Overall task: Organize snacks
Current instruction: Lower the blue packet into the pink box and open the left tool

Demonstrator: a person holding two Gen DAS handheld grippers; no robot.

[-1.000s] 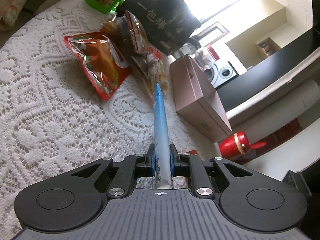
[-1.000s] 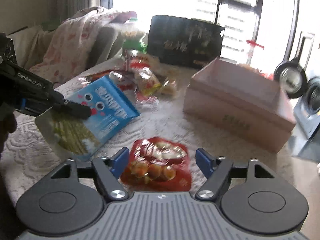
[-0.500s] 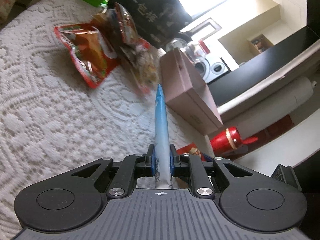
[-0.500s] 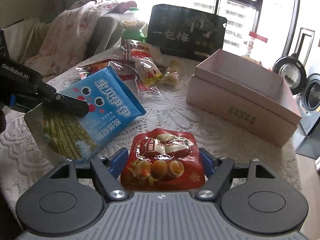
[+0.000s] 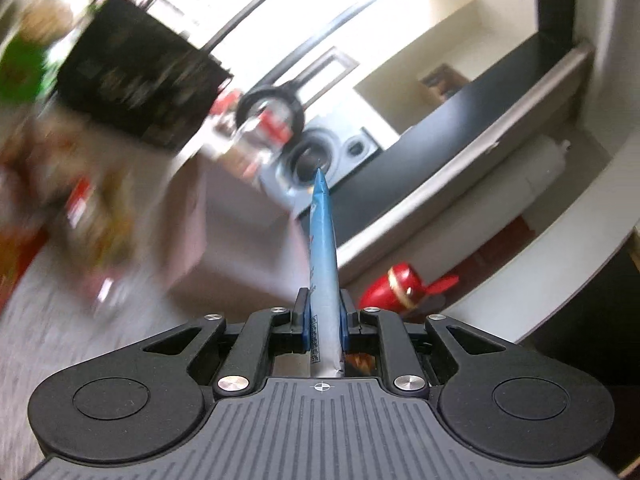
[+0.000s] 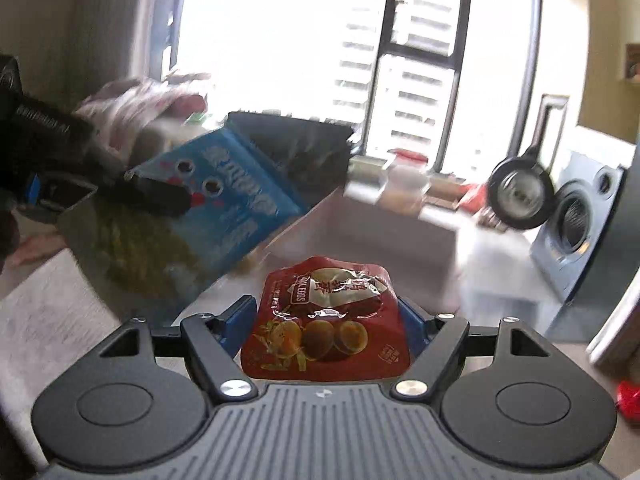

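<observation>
Here the red egg packet (image 6: pixel 326 320) sits clamped between the right jaws.

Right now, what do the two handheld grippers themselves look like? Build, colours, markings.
Both match: a black plastic body with a ribbed grey top plate bearing a small white crosshair mark, two round black discs at the sides, silver screws, black linkage arms and blue pads. That holds for the left gripper and the right gripper. From the right view, the left one's side carries blurred white lettering. No cables or sleeves are visible.
</observation>
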